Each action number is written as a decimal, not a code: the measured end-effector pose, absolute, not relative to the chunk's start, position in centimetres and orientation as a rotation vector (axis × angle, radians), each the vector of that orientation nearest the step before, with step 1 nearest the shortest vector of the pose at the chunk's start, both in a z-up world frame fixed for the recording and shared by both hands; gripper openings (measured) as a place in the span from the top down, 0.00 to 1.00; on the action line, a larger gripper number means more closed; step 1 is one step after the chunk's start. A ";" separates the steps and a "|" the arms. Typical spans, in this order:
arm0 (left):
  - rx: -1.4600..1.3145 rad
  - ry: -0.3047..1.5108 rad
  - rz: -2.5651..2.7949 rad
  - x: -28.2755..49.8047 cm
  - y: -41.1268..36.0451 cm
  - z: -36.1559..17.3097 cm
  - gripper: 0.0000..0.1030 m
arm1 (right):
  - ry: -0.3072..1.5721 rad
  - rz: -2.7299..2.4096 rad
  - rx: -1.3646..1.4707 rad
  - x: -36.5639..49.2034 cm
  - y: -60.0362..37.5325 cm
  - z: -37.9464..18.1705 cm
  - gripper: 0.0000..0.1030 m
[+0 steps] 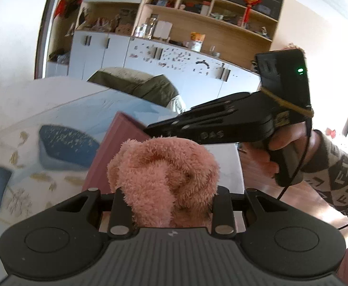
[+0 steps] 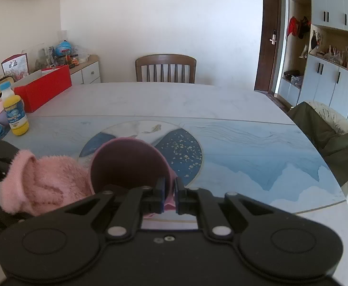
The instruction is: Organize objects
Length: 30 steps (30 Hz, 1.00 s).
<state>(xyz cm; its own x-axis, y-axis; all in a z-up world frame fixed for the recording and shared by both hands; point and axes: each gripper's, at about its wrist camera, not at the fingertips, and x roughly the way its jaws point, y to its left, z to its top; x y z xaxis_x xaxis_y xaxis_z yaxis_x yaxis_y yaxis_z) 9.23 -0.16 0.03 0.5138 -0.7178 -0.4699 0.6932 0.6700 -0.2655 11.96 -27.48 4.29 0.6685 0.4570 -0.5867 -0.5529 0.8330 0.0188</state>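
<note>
A fluffy pink sock [image 1: 166,178] fills the space between the fingers of my left gripper [image 1: 171,205], which is shut on it. In the right wrist view the sock [image 2: 42,183] hangs at the left, just beside a maroon cup [image 2: 126,164] that lies tilted with its mouth toward the camera. My right gripper [image 2: 170,195] is shut on the cup's rim. In the left wrist view the cup [image 1: 112,152] shows behind the sock, with the right gripper [image 1: 150,130] reaching onto it from the right. Both are held above the table [image 2: 245,147].
A yellow bottle [image 2: 16,115] and a red box [image 2: 42,90] stand at the table's far left. A wooden chair [image 2: 165,68] is at the far side. A chair draped with a green coat [image 2: 335,138] is at the right. Cabinets [image 1: 174,54] line the wall.
</note>
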 end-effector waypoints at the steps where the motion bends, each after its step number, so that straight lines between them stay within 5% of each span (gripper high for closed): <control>1: -0.049 0.593 -0.841 9.3 0.0 -0.2 0.70 | 0.613 0.574 -0.167 11.9 -27.4 4.3 0.93; 30: -0.010 0.571 -0.878 9.0 3.2 0.6 0.70 | 0.594 0.604 -0.297 12.0 -23.2 5.8 0.94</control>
